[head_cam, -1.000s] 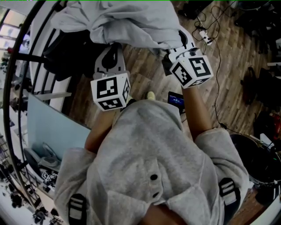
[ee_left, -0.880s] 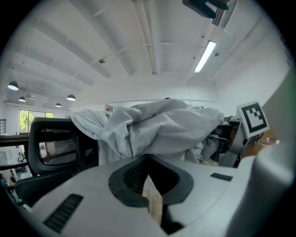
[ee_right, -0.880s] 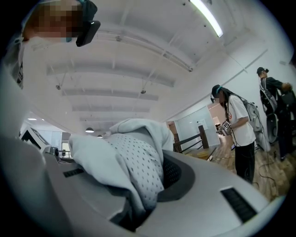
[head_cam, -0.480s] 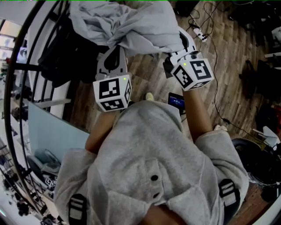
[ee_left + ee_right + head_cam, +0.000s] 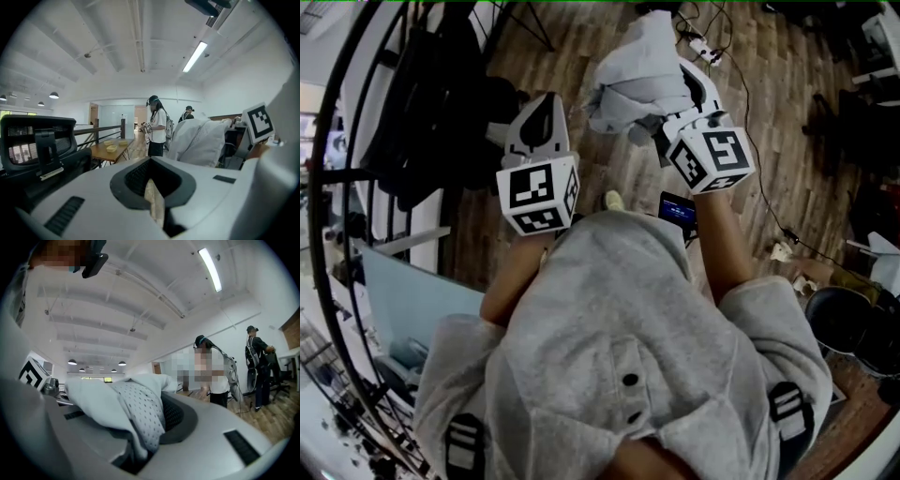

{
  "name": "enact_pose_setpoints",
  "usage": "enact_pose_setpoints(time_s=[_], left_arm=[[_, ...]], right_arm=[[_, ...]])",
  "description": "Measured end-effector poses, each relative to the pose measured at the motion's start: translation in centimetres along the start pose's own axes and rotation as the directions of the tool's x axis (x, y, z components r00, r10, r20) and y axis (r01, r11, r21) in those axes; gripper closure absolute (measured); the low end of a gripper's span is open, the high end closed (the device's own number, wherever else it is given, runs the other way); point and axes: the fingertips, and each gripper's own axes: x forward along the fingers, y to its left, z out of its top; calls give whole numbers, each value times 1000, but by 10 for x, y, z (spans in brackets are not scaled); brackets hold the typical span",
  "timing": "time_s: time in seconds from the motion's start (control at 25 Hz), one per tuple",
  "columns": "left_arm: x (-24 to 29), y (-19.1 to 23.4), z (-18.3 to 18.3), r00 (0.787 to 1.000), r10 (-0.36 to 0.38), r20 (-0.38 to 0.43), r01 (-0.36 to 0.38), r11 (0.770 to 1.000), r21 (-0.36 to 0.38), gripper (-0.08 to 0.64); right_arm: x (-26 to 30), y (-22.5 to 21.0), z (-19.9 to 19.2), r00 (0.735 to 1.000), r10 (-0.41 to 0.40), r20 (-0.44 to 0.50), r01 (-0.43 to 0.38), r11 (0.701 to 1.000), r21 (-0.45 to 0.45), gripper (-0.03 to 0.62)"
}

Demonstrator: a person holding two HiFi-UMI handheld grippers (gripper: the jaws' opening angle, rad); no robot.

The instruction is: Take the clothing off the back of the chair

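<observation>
While right hand-held gripper [image 5: 680,105] clamps grey clothing [image 5: 639,73], left hand-held gripper [image 5: 540,105] closed, empty.

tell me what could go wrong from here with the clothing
1. Only the right hand-held gripper pinches the clothing, at one bunched fold. The left hand-held gripper holds nothing, so the cloth may slip out and drop to the floor.
2. If loose cloth sags low, it could catch the power strip lying ahead.
</observation>
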Motion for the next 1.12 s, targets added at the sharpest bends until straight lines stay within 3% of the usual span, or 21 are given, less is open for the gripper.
enact_pose_setpoints(time_s=[0.6,1.12], left_arm=[[41,-122,1,970,-243,-17,244,968,59,551],[43,-176,-3,954,-299,-18,299,951,76,551]], right_arm=[[-107,-96,6,966,-257,12,257,966,-14,508],[-163,-119,7,944,-331,5,331,944,-2,508]])
